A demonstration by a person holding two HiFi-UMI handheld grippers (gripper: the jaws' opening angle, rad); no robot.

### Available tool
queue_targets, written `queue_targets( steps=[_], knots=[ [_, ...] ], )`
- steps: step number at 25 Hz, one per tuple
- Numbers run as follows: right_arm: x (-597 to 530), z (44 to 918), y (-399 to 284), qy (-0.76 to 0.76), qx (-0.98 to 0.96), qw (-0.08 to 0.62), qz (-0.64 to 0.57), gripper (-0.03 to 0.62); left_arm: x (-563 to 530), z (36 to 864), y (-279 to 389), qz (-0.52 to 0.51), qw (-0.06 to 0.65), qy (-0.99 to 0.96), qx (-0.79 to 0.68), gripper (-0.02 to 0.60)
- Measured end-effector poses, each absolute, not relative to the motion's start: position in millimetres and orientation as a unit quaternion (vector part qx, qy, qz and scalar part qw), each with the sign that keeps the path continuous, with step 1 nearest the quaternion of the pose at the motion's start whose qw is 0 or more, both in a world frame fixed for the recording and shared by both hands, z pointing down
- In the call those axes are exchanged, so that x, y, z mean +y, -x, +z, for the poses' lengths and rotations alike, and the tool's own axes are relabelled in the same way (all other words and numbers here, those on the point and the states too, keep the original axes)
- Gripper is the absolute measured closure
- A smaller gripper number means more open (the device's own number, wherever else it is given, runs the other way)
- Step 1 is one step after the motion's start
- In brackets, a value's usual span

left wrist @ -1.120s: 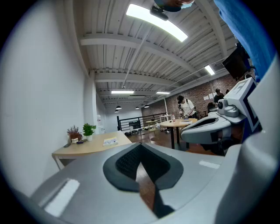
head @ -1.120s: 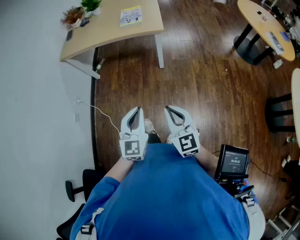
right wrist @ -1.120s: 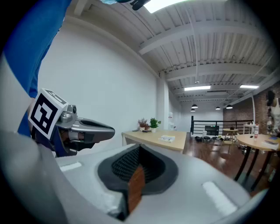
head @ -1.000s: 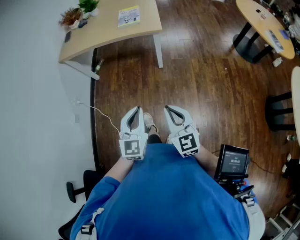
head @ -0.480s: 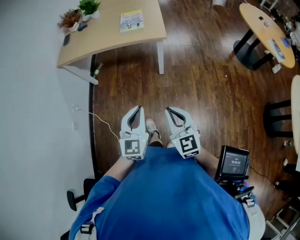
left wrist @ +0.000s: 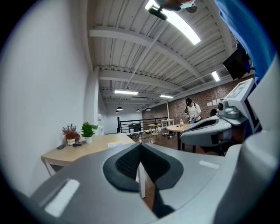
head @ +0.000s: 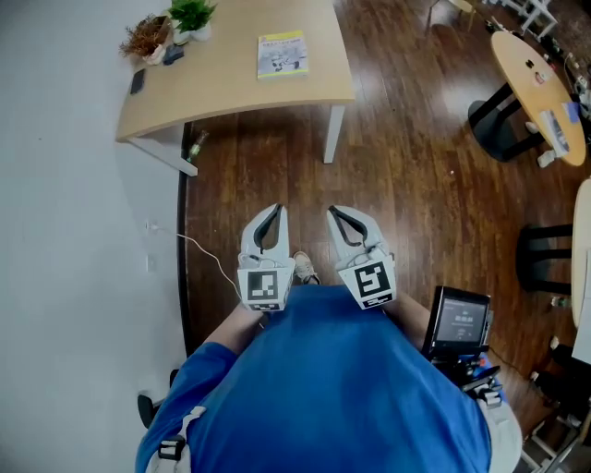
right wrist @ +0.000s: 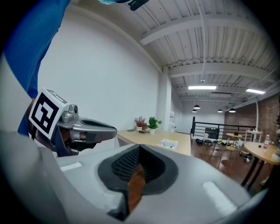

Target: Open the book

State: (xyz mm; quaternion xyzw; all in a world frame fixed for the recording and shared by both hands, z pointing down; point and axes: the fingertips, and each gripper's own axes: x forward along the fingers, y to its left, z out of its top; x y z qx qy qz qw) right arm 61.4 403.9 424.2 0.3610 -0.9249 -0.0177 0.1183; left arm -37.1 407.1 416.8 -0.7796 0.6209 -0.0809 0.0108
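A thin book (head: 283,54) with a yellow and white cover lies closed on a light wooden desk (head: 231,83) far ahead of me. The left gripper (head: 274,212) and the right gripper (head: 333,212) are side by side in front of the person's blue shirt, over the dark wood floor and well short of the desk. Both are shut with nothing between their pads. In the left gripper view the book (left wrist: 114,143) shows just above the closed left gripper (left wrist: 141,147). In the right gripper view the book (right wrist: 168,143) lies beyond the closed right gripper (right wrist: 139,149).
On the desk's far left corner stand a green plant (head: 191,16), a dried plant (head: 146,37) and a dark phone (head: 137,81). A white wall (head: 74,231) runs along the left, with a cable (head: 208,254) on the floor. A round table (head: 540,92) and a black stool (head: 545,259) stand at the right.
The person has walked toward the desk: desk and book have come closer and shifted right in the head view. Both grippers stay shut and side by side.
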Motion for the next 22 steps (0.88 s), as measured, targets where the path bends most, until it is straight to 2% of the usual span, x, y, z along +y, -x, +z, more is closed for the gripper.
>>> queue_targets(
  steps=[9,22],
  knots=[
    [364,427,-16,-0.372,-0.92,0.124,-0.022,0.591,366,420,84,-0.073,0.008,0.785,0.615,0.574],
    [300,435,1,-0.367,-0.922,0.122,-0.013,0.591,307,430,99,-0.082,0.0,0.782,0.618,0.575]
  ],
)
